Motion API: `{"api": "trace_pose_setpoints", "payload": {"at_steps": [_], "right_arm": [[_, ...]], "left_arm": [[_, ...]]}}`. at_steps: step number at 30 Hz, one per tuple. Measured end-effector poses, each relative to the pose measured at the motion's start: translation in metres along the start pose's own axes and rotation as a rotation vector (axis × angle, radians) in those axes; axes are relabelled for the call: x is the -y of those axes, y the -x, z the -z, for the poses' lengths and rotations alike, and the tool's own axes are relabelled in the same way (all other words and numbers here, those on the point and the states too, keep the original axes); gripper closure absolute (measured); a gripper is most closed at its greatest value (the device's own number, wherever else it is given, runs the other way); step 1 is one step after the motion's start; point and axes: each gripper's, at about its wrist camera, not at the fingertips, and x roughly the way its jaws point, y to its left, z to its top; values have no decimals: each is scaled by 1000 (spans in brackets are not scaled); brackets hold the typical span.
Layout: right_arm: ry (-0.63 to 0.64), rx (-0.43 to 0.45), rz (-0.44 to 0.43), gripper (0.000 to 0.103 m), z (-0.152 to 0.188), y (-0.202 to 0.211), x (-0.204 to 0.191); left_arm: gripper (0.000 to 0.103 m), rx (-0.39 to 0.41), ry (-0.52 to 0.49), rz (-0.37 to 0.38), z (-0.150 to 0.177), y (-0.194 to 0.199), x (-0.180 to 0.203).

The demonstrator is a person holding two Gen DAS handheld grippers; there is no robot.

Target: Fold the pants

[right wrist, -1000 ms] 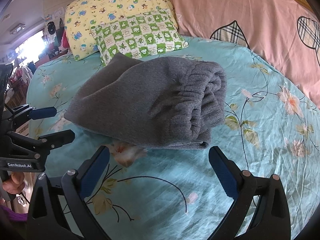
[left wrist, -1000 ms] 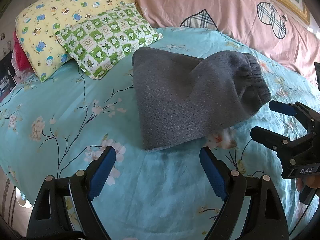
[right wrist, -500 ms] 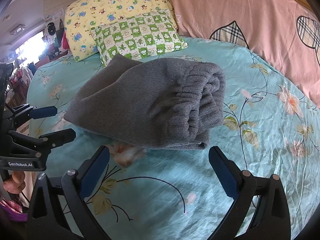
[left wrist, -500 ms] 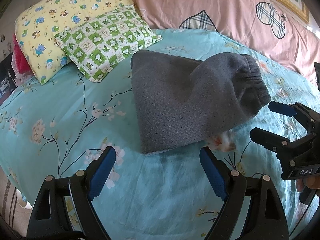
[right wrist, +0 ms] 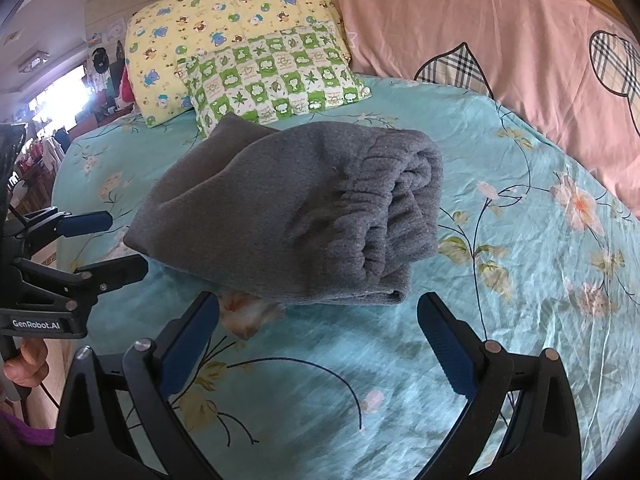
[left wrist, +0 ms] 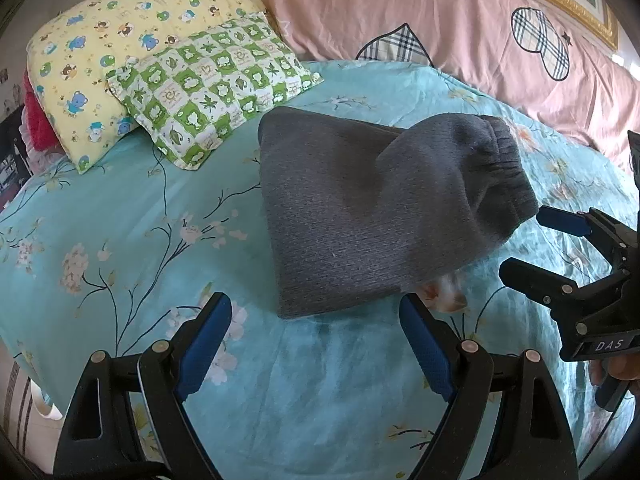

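The grey fleece pants (left wrist: 372, 208) lie folded into a thick bundle on the teal floral bedsheet (left wrist: 140, 216), elastic waistband at the right end. In the right wrist view the pants (right wrist: 288, 216) show the waistband rolled on the right side. My left gripper (left wrist: 316, 344) is open and empty, just in front of the bundle's near edge. My right gripper (right wrist: 320, 340) is open and empty, close in front of the bundle. The right gripper also shows at the right of the left wrist view (left wrist: 532, 240), and the left gripper at the left of the right wrist view (right wrist: 116, 240).
A green checked pillow (left wrist: 208, 88) and a yellow cartoon pillow (left wrist: 112, 40) lie at the head of the bed. A pink quilt (left wrist: 440, 20) runs along the far side. The bed edge drops off at the lower left (left wrist: 24, 392).
Both grippers have drawn slightly closer to the bundle; the pants have not changed shape. Both grippers stay open.
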Motion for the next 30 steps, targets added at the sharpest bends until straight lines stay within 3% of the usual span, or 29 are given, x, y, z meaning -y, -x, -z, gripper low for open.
{"api": "trace_pose_setpoints", "payload": {"at_steps": [10,30], "right_arm": [[-16,10,4,4,3,6,6],[-20,23,14,4,-2,10,9]], "left_arm": [[17,16,3,25,-1,8,2],[17,64,-6,0,-12,9,3]]}}
